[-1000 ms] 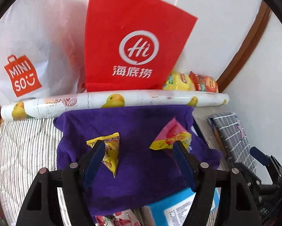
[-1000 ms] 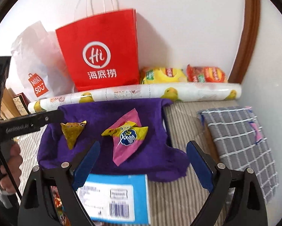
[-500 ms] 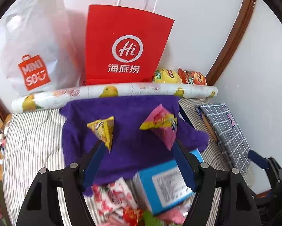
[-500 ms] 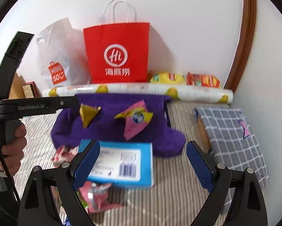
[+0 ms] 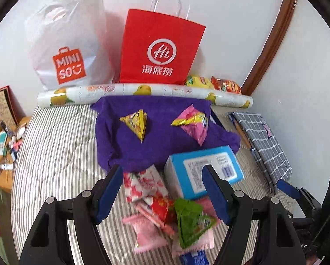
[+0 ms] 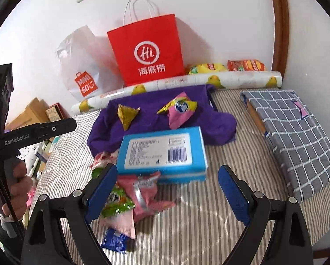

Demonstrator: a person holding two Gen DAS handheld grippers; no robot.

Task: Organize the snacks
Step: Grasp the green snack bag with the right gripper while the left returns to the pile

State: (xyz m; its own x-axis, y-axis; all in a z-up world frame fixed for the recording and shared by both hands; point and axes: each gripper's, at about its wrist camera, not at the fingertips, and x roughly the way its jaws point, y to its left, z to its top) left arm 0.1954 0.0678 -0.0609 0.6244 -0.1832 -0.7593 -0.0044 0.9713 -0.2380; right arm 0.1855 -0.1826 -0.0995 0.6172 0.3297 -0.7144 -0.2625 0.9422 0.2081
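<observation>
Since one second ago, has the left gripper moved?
Yes. The left gripper pulled back from the red paper bag; its jaws now frame the snack pile, not the purple cloth.

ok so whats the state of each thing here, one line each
left hand-held gripper: open, holding nothing
right hand-held gripper: open, holding nothing
red paper bag: upright against the wall
white plastic bag: upright beside the red one
blue box: lying flat, label side up
purple cloth: spread out, rumpled
yellow triangular packet: lying on the cloth
pink packet: lying on the cloth, sealed
loose snack pile: jumbled on the striped bedding
</observation>
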